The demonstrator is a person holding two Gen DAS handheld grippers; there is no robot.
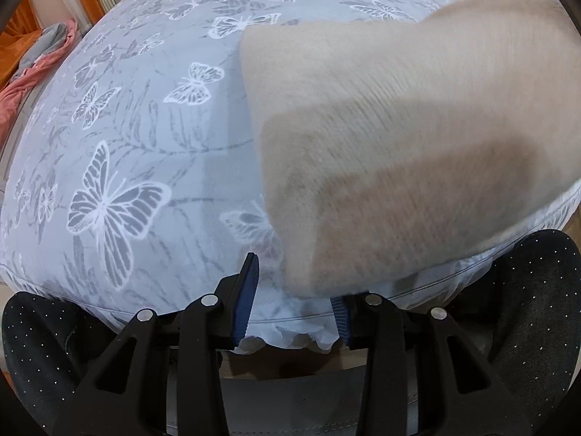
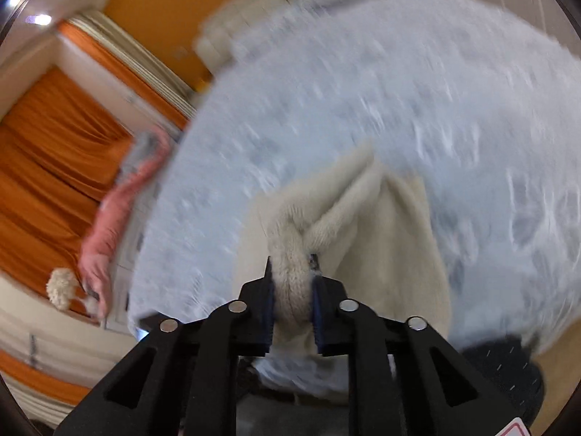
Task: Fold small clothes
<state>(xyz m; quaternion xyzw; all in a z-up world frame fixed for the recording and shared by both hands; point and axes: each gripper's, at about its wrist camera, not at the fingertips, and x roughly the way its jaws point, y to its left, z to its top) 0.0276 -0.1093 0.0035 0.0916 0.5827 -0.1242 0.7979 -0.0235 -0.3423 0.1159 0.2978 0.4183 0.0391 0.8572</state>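
We find the right hand-held gripper [image 2: 292,290] clamped on a bunched edge of the cream fleecy garment [image 2: 366,225] above the butterfly-print bed [image 1: 127,127], left hand-held gripper [image 1: 296,298] apart and empty; we advise lowering it flat before folding.

The garment [image 1: 417,138] hung over the bed [image 1: 145,145], right of the left tongs [image 1: 296,301] and pinched between the right tongs [image 2: 292,283]. A heap of clothes [image 1: 40,65] lay at the bed's far left edge.
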